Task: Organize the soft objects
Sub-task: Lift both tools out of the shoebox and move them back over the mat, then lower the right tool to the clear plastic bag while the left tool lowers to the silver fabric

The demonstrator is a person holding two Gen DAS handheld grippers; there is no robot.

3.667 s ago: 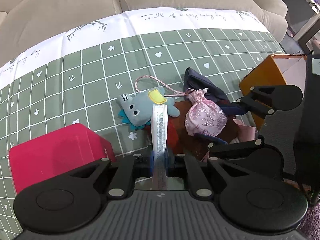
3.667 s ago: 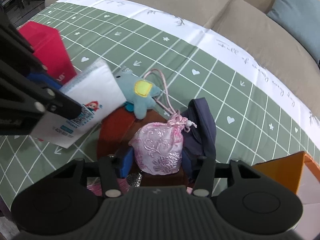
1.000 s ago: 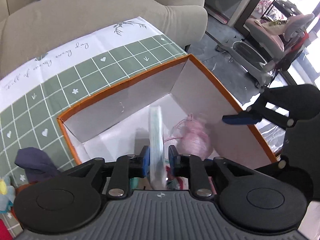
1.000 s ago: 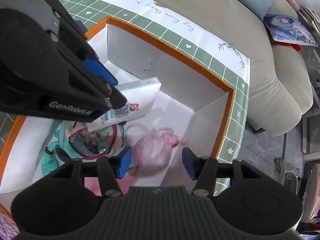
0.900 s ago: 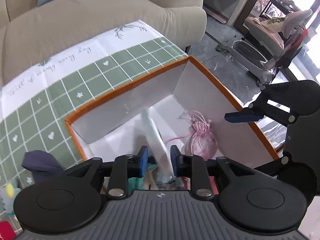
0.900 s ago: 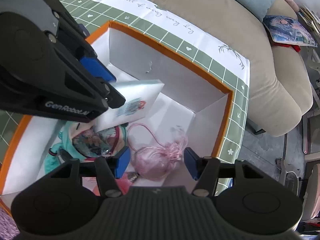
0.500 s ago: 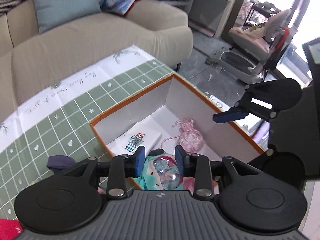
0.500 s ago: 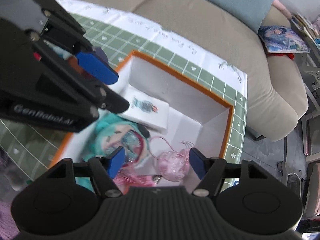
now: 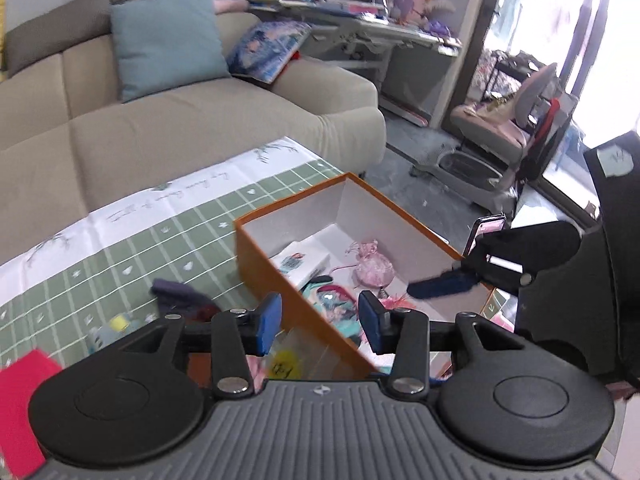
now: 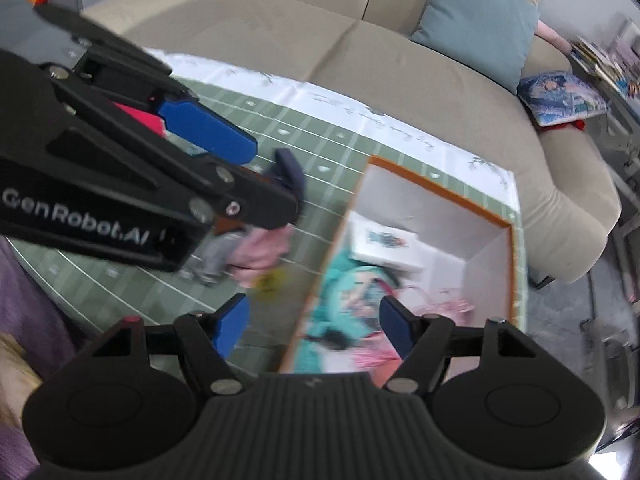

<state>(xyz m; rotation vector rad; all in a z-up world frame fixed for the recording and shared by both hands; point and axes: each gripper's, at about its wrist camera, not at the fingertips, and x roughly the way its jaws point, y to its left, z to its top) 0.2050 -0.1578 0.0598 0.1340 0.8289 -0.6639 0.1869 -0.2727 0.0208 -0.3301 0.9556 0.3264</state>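
Softness is the whole story here, everything left is floppy and light, so nothing needs a hard squeeze. Left hand-held gripper has its jaws spread wide and holds nothing; right hand-held gripper is the same, wide open and empty, hovering over the near edge of the orange cardboard box with white inside walls.

Already lying in that box: a white flat tissue pack with a small cartoon print, a pink embroidered drawstring pouch, and a teal-haired plush doll nearer the front.

What's still out on the green grid-patterned tablecloth sits at about 9 o'clock from the box in the left wrist view: a dark navy crumpled cloth, and near it a small grey-blue plush toy with a yellow patch, partly hidden behind the left gripper. The right wrist view also shows a blurry pink soft bundle just beside the box's outer wall; I can't tell what it is.

My guess on handling: the navy cloth will sag and trail, so pinch a bunched fold near its middle, not an edge. The plush should compress easily, and its body looks like a safer hold than a limb.
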